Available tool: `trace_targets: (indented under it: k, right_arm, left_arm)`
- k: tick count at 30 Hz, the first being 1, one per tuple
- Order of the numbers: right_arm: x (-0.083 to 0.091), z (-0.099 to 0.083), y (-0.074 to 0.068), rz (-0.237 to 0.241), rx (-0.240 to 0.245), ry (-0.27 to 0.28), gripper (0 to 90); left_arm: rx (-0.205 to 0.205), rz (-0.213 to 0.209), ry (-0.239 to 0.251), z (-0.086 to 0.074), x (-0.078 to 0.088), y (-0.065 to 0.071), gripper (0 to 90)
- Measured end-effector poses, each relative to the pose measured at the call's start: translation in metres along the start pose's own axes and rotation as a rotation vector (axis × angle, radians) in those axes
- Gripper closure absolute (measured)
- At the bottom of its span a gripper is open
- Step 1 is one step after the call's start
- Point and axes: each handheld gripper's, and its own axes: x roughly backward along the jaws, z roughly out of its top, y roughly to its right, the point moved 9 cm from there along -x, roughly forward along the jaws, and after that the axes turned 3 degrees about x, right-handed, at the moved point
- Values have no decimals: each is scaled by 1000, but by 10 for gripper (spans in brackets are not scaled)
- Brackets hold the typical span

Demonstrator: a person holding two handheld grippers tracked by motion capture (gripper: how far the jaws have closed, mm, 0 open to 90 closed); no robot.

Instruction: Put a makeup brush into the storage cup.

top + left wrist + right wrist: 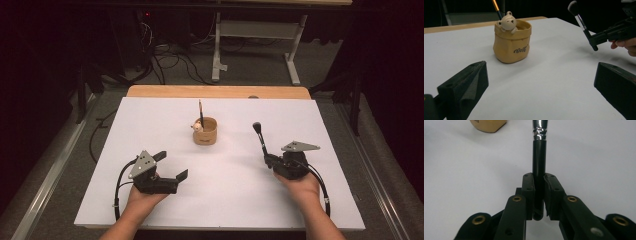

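High view: a white sheet (225, 165) covers the desk (215, 91), whose bare wooden strip shows along the far edge. The tan pot (205, 132), bearing a small bear figure (198, 127) on its rim and one upright brush (200, 113) inside, stands near the sheet's middle, well apart from every edge. The right gripper (269, 160) sits toward the sheet's right half, its jaws clamped on the black handle of a makeup brush (260, 139) that is tilted, bristle head up and toward the pot. Open white sheet lies between this brush and the pot. The left gripper (172, 165) rests near the front left, jaws wide apart, nothing between them. Left gripper view: clear sheet separates the jaws from the pot. Right gripper view: both pads (528, 187) press the handle below its silver ferrule (539, 131).
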Motion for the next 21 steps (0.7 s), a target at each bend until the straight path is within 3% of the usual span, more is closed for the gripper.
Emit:
trace_targets:
  k: [21]
  right_arm:
    - [4,-7,-3,24,-23,76,819]
  left_arm:
    - [0,6,-24,-5,-4,0,4]
